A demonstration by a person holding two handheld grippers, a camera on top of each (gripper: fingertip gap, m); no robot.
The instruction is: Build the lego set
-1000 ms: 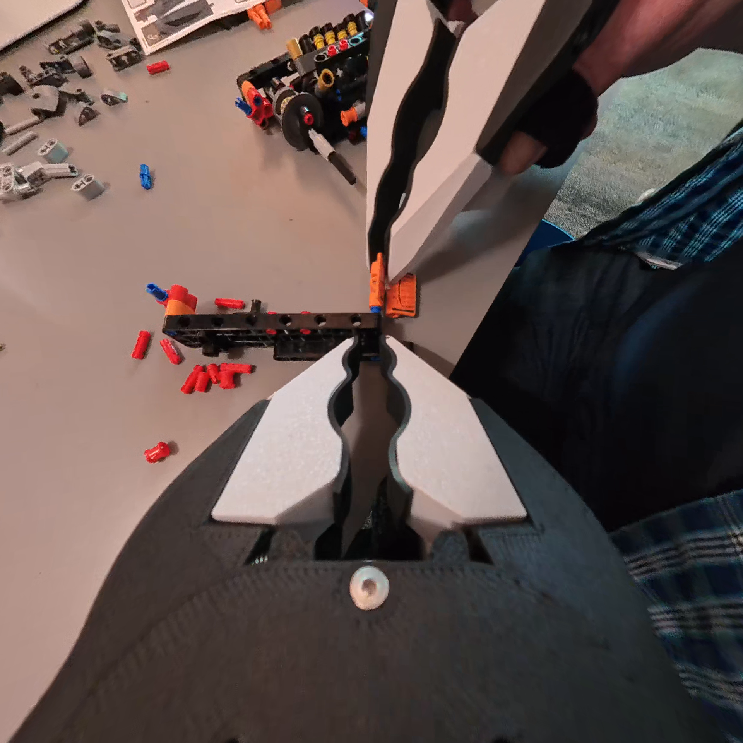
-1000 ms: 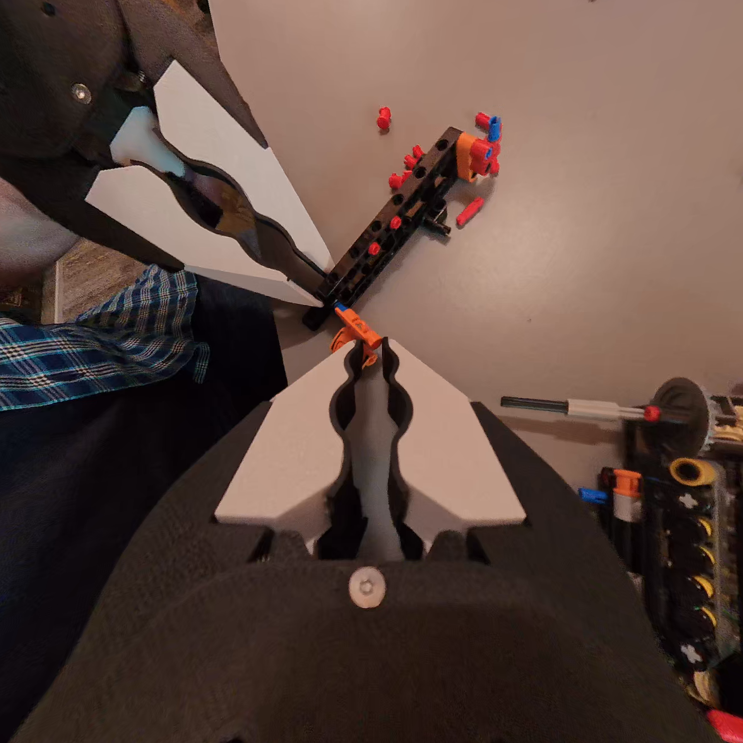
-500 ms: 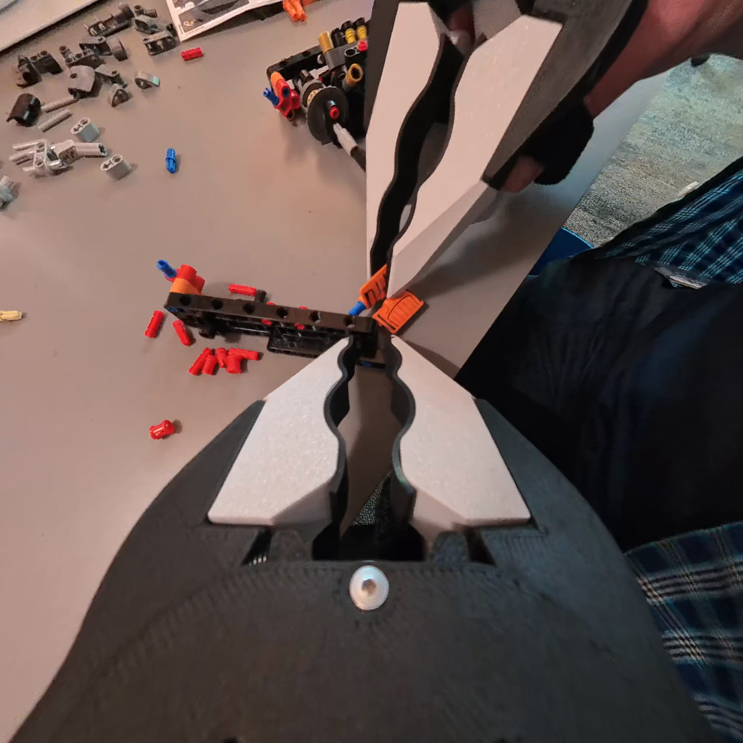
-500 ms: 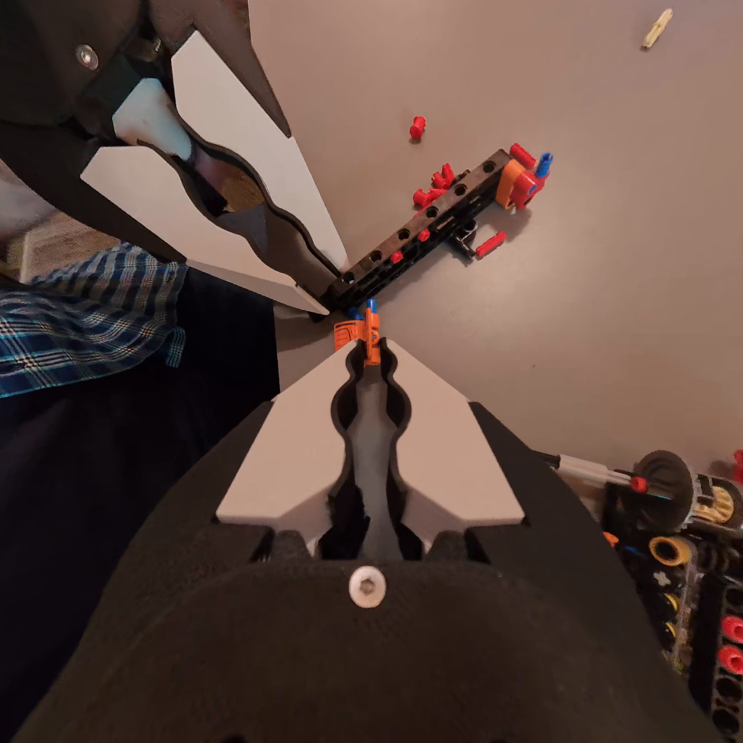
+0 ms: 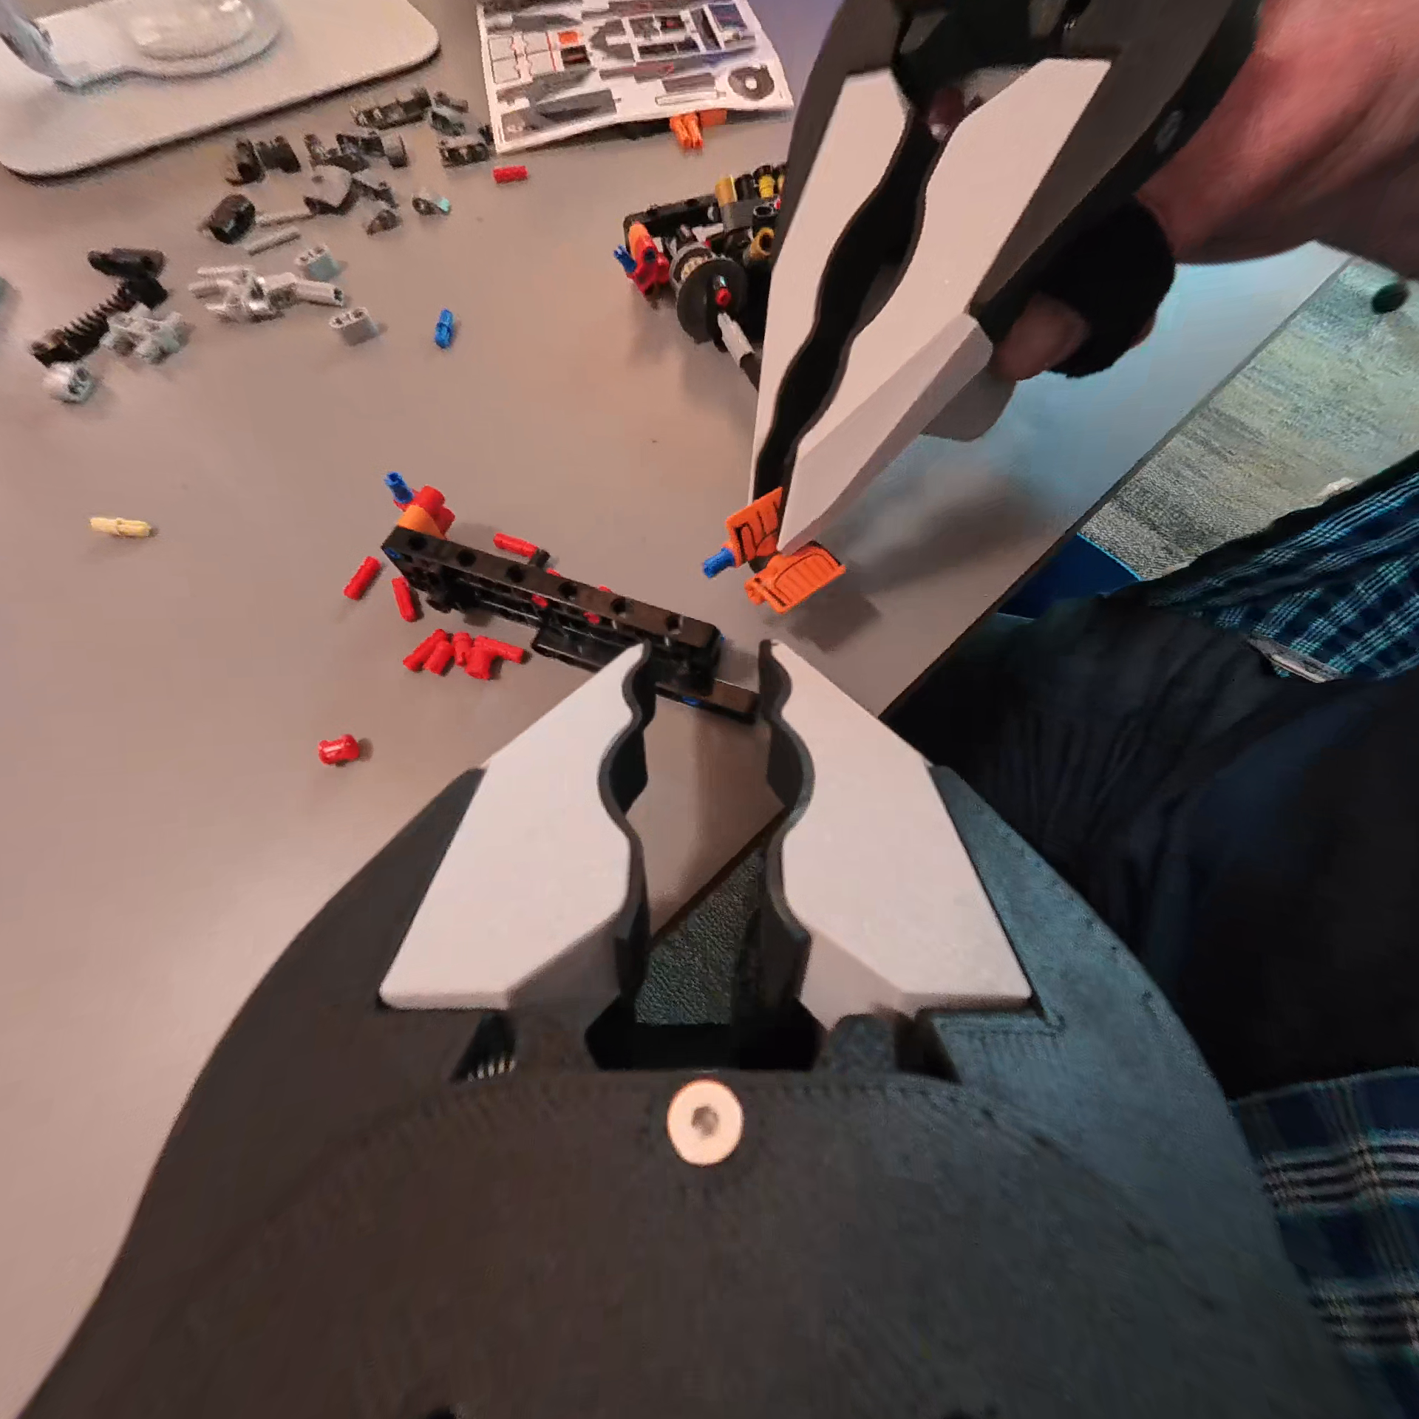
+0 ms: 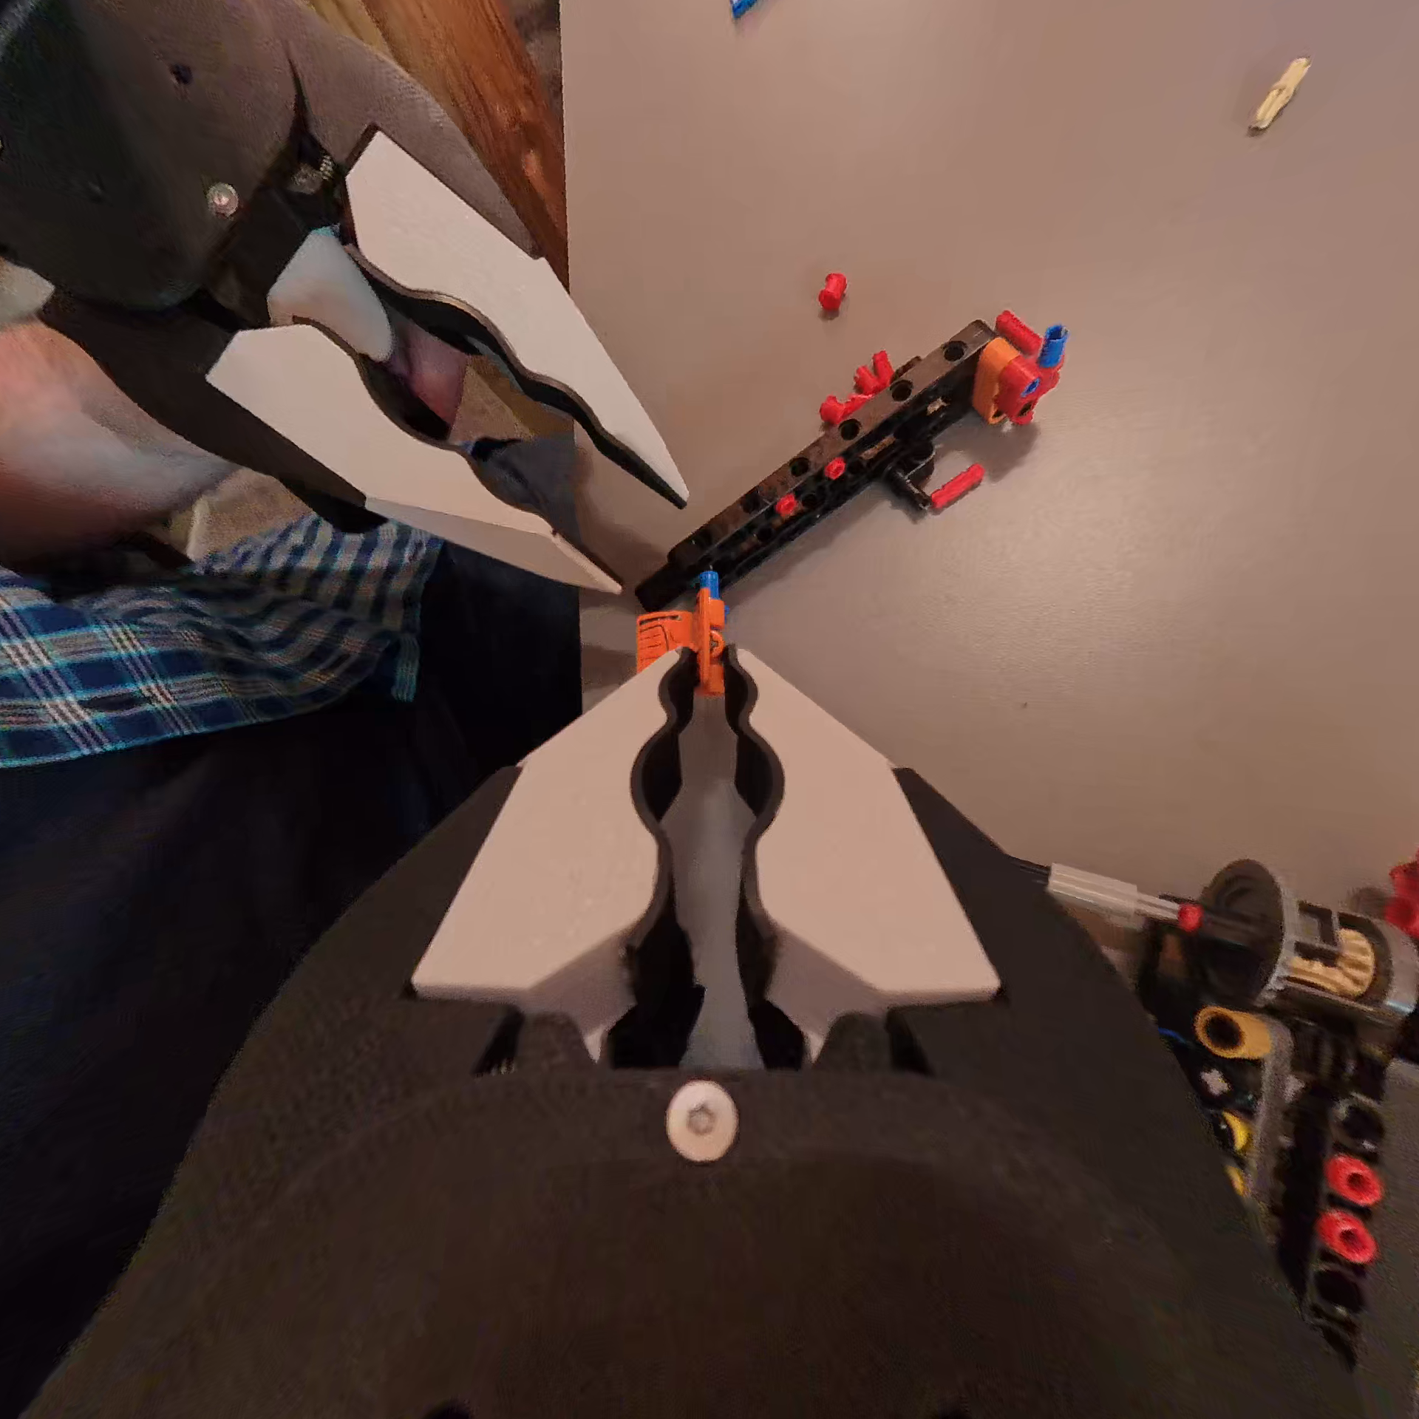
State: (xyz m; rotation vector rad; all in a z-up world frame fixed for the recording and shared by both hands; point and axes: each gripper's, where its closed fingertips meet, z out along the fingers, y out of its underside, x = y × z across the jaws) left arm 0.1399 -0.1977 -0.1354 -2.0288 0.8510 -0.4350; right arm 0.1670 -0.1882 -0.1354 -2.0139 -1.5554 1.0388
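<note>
A long black holed beam (image 5: 537, 583) lies on the grey table, with an orange and red cluster (image 5: 426, 514) at its far end. My left gripper (image 5: 705, 656) is open, and the beam's near end sits between its tips. My right gripper (image 6: 706, 653) is shut on a small orange piece (image 6: 664, 633) with a blue pin (image 6: 708, 581). It holds the piece just off the beam's near end (image 6: 829, 461). The left wrist view shows the right gripper (image 5: 775, 530) and the orange piece (image 5: 791, 576) above the table. The right wrist view shows the left gripper (image 6: 651, 547) with its jaws apart.
Loose red pins (image 5: 461, 653) lie by the beam. A partly built model (image 5: 714, 253) stands at the back, near the instruction sheet (image 5: 630, 69). Grey and black parts (image 5: 253, 284) and a tray (image 5: 215, 92) are far left. The table edge (image 5: 998, 614) and a person's lap are at the right.
My left gripper has opened and let go of the black beam, which now lies angled on the table. My right gripper still holds the orange piece and has drawn slightly back.
</note>
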